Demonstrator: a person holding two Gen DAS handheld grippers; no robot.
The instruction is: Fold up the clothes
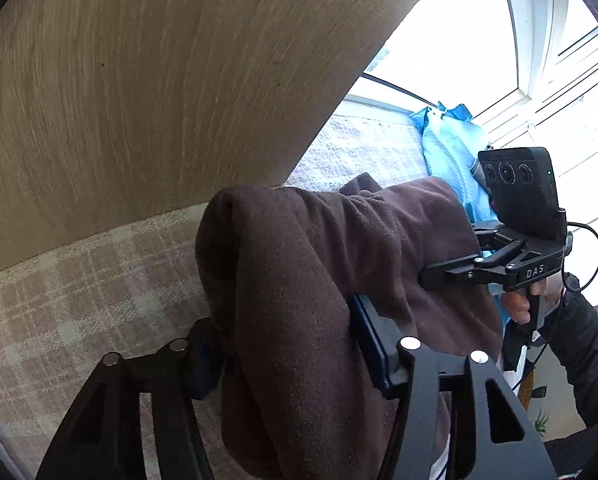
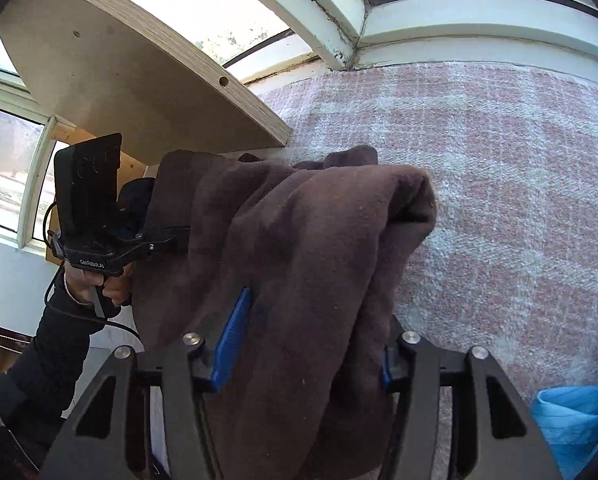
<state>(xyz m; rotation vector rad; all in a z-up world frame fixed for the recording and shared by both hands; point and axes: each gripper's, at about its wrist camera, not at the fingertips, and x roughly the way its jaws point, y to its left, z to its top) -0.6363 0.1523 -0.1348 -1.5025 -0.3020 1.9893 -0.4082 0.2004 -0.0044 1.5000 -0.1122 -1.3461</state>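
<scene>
1. Brown fleece garment (image 1: pixel 299 280) hangs bunched between both grippers, above the plaid-covered surface (image 1: pixel 79 280). It looks like a bed or padded platform by a window; I cannot tell which.
2. Left gripper (image 1: pixel 287 344): blue pads on either side of a thick roll of fleece, jaws clamped on it. Right gripper (image 2: pixel 311 344): the same, jaws clamped on a thick fold at the other end.
3. Step in hand, as I judge it: carrying the doubled garment down to the plaid cover to lay it flat.
4. To do it well: keep both hands level with each other, so the span of cloth between them stays taut and the fold line comes down straight.
5. Let the hanging lower part touch the cover first, then draw both grippers the same way, so the layers stack without wrinkles.
6. Mind the wooden board (image 2: pixel 139 80) slanting over the left side; the left hand works near its edge and could snag cloth there.
7. Keep clear of the blue garment (image 1: pixel 451 148) lying at the cover's far side, near the window.
8. Release only once the fleece lies on the cover; both grips hold thick bunches, so open wide.
</scene>
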